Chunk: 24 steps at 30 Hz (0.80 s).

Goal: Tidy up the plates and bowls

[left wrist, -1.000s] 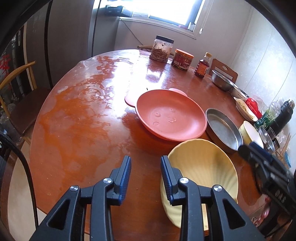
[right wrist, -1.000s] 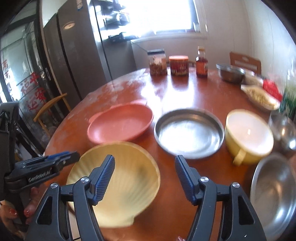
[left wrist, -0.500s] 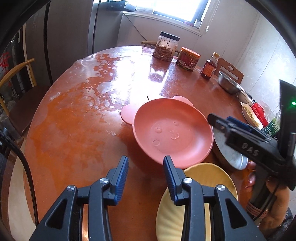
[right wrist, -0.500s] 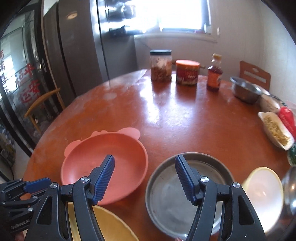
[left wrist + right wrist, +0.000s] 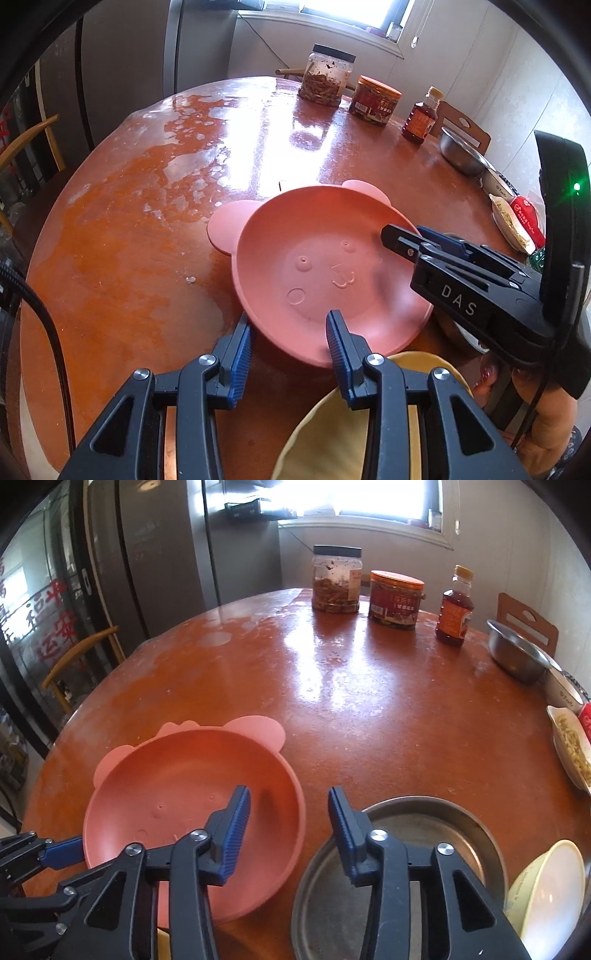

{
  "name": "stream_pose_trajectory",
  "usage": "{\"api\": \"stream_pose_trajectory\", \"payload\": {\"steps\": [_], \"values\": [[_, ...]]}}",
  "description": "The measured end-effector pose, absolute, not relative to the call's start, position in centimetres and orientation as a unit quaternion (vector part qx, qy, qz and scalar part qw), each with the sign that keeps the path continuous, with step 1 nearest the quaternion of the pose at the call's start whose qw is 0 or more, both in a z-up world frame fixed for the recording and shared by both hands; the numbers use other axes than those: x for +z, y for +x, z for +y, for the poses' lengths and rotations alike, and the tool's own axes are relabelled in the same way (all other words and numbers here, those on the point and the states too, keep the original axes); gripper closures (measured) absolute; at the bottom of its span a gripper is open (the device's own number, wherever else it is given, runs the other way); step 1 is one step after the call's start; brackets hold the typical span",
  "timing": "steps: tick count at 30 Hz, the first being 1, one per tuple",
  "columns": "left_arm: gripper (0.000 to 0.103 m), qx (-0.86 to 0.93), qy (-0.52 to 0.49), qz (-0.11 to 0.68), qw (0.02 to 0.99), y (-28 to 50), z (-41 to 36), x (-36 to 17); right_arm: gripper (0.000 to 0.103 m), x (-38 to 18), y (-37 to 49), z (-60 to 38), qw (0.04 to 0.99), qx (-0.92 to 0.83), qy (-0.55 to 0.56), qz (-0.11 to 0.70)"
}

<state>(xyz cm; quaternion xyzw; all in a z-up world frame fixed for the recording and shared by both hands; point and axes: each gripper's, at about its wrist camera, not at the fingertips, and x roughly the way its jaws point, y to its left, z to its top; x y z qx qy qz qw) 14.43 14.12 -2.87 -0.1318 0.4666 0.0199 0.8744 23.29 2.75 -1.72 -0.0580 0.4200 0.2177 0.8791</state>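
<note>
Pink bear-eared plate (image 5: 325, 273) on round worktop (image 5: 140, 229), near its front edge. Left gripper (image 5: 288, 332) straddles plate's near rim, fingers spread, pads not pressing. Right gripper (image 5: 288, 805) straddles plate's right rim, jaws just been closing (rim between them, gap remains both sides). Metal pan (image 5: 436, 834) just right of plate; yellow scalloped plate (image 5: 332, 435) under left gripper.

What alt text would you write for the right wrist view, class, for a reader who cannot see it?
The right gripper hangs open over the gap between a pink bear-eared plate and a round metal pan on a reddish wooden table. Two jars and a bottle stand at the far edge.
</note>
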Motion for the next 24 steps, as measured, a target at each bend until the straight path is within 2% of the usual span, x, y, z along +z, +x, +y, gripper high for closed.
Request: {"api": "stream_pose_trajectory", "payload": {"steps": [1,2,15,24], "values": [[0.064,0.022,-0.13,0.464,0.876,14.5,14.1,-2.9,0.07,-1.7,23.2,2.9,0.88,0.216,-0.058,0.418],[0.064,0.024,-0.128,0.463,0.877,14.7,14.1,-3.0,0.07,-1.6,23.1,2.9,0.884,0.214,-0.058,0.413],[0.064,0.044,-0.129,0.418,0.898,14.3,15.2,0.9,0.07,1.0,22.3,1.8,0.895,0.237,0.005,0.377],[0.064,0.053,-0.137,0.398,0.906,11.3,15.6,2.8,0.07,3.0,19.6,2.0,0.897,0.262,0.007,0.357]]}}
